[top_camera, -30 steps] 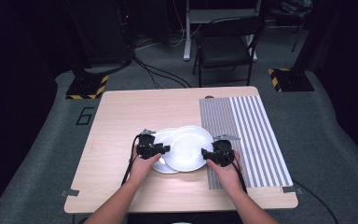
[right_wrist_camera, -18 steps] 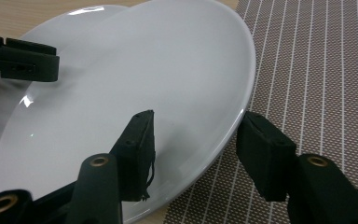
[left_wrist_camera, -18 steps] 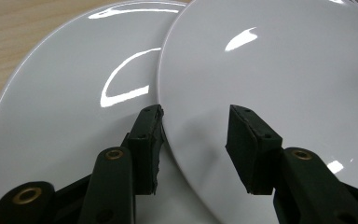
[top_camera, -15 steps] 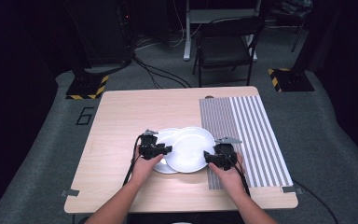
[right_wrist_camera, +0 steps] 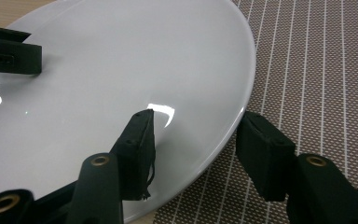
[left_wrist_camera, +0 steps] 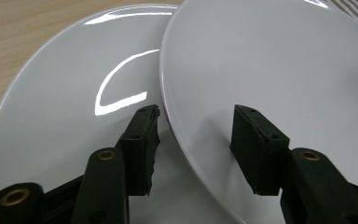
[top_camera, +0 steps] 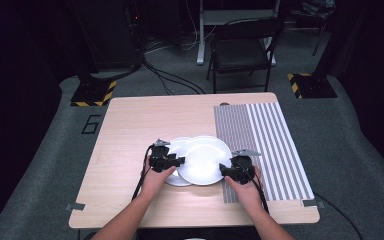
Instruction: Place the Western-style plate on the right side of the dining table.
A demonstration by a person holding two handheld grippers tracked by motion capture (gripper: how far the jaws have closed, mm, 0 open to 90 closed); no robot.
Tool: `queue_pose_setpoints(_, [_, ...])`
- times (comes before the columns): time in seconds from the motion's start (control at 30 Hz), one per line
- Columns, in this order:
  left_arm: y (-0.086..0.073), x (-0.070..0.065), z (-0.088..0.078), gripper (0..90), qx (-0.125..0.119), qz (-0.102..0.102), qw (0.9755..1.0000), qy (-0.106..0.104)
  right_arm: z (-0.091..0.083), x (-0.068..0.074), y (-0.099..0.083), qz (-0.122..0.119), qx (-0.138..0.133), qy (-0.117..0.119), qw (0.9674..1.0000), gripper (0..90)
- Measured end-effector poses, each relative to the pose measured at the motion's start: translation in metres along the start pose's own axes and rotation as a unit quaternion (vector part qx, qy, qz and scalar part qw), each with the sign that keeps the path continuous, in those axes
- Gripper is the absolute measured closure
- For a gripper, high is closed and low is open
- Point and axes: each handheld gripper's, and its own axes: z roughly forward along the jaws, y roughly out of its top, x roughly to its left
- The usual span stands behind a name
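- Left gripper (left_wrist_camera: 193, 140) is standing with its jaws spread apart astride the near rim of the upper glossy white round plate (left_wrist_camera: 279, 70), clamping nothing.
- Right gripper (right_wrist_camera: 196, 149) is likewise gaping wide, straddling that plate's opposite rim.
- Upper plate is overlapping a second white round plate (left_wrist_camera: 70, 112) on the pale wooden table (top_camera: 130, 125), its right edge reaching over the striped grey placemat (top_camera: 275, 135).

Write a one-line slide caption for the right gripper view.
Open hand-held gripper straddling the rim of the upper white plate, one jaw over the plate, the other over the striped mat.
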Motion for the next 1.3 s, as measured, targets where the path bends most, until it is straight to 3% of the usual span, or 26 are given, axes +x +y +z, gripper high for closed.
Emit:
queue_pose_setpoints(0.37, [-0.005,-0.008,0.0,45.8,-0.008,-0.002,1.0,-0.004,0.001,-0.002,-0.003,0.021,0.0,0.007,0.9998,46.3])
queue_pose_setpoints(0.7, [-0.006,-0.012,-0.002,46.5,-0.008,0.0,1.0,0.0,-0.003,0.001,-0.008,0.019,0.006,0.013,0.9997,43.7])
queue_pose_setpoints(0.9, [-0.005,-0.015,-0.005,51.2,-0.012,0.004,0.9999,0.003,-0.002,-0.003,-0.01,0.037,0.015,0.02,0.999,43.7])
queue_pose_setpoints(1.3, [-0.003,-0.018,-0.006,51.3,-0.009,0.002,0.9999,0.009,-0.004,-0.003,-0.009,0.04,0.01,0.011,0.9991,47.5])
